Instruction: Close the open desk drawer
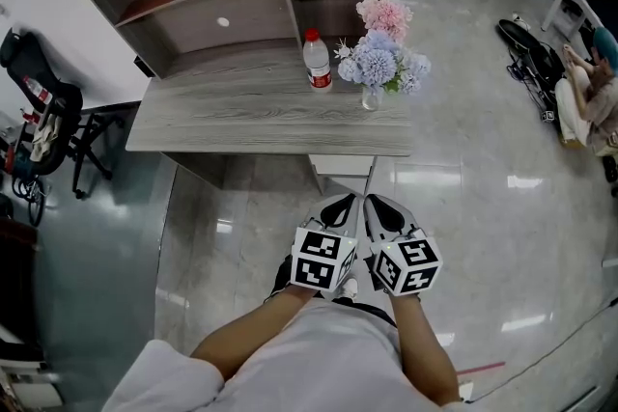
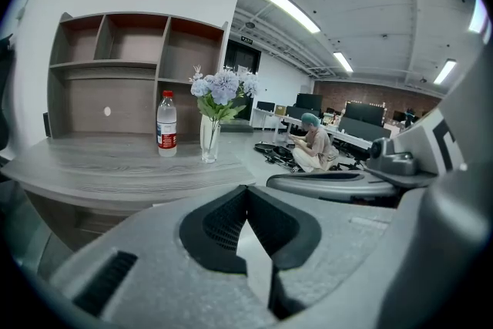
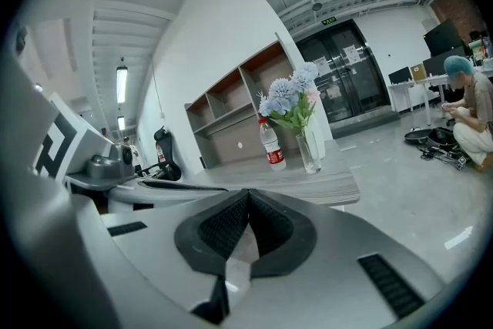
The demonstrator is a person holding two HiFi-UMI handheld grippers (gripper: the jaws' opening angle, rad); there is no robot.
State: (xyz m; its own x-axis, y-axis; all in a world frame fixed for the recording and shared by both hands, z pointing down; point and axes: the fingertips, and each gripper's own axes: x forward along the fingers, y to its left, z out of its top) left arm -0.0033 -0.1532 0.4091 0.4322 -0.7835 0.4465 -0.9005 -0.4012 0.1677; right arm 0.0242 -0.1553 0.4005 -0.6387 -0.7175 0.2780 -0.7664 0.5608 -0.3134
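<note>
You held left hand-held gripper and right hand-held gripper, jaws pressed together empty, short of the desk; drawer looked unclosed.

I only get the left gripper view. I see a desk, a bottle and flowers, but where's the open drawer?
Observer: In the head view, the drawer sticks out under the front edge of the desk, near the end where the vase stands.
Operator: Are we touching it?
Observer: No. The left gripper and right gripper hang side by side, short of it, with a gap.
Operator: Is the other gripper holding something?
Observer: No. The right gripper view shows its jaws together with nothing between them.
</note>
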